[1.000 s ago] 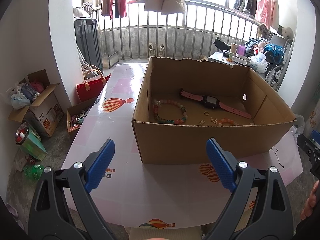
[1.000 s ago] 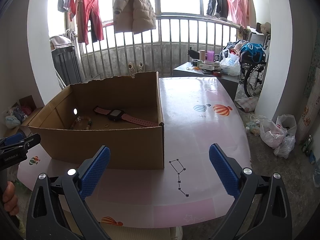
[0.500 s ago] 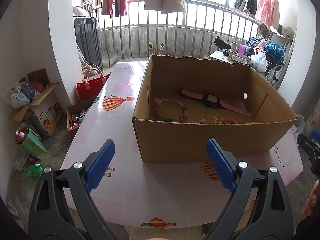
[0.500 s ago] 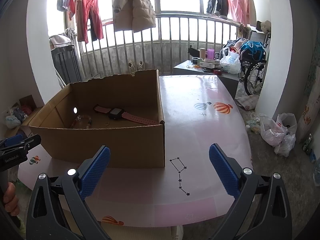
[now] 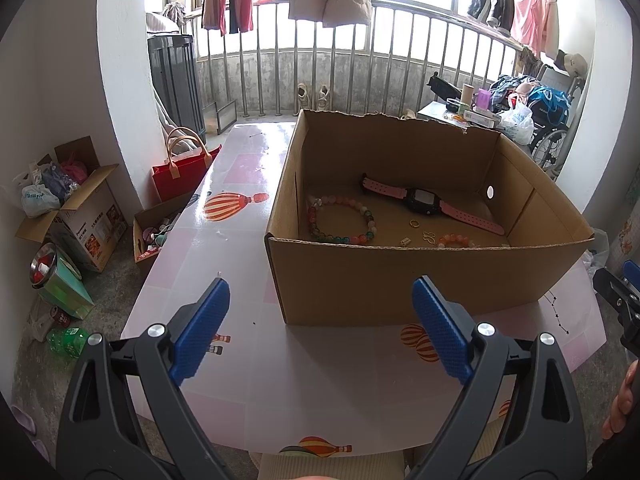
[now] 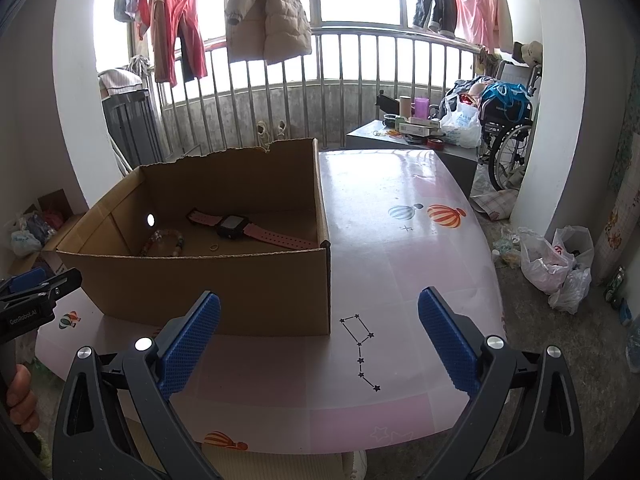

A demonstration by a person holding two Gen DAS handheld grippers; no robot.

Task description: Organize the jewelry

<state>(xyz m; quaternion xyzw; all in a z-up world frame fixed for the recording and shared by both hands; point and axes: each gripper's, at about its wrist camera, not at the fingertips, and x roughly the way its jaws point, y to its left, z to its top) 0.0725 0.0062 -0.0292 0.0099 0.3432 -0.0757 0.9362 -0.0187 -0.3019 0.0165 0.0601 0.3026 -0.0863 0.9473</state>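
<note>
The jewelry lay on the floor of the open cardboard box (image 5: 420,280). A pink-strapped watch (image 5: 424,200) with a dark square face stretched flat toward the box's 1 o'clock. A multicoloured bead bracelet (image 5: 340,220) made a loose ring at 9 o'clock. A small gold ring (image 5: 413,223) sat near the middle. Close to the near wall, at about 5 o'clock, lay a thin wire charm (image 5: 429,237), a tiny pale piece (image 5: 406,241) I could not identify, and an orange bead bracelet (image 5: 454,240) half hidden by the rim.

All of it sitting in the box fitted two readings: pieces gathered there as their tidy home, or pieces waiting to be sorted out of it. I could not settle which, so I judged no particular move.

For any grasp in there, I judged it wise to come down over the rim steeply, take the bracelets across the bead string rather than along it, and treat the ring and charm as fiddly, flat things that could skate on cardboard.

The left claw (image 5: 320,328) hung spread wide and empty over the bench (image 5: 240,280), short of the box's near-left corner. The right claw (image 6: 320,336) was likewise spread and empty, at the box's near-right corner, over the printed constellation (image 6: 360,352).
</note>
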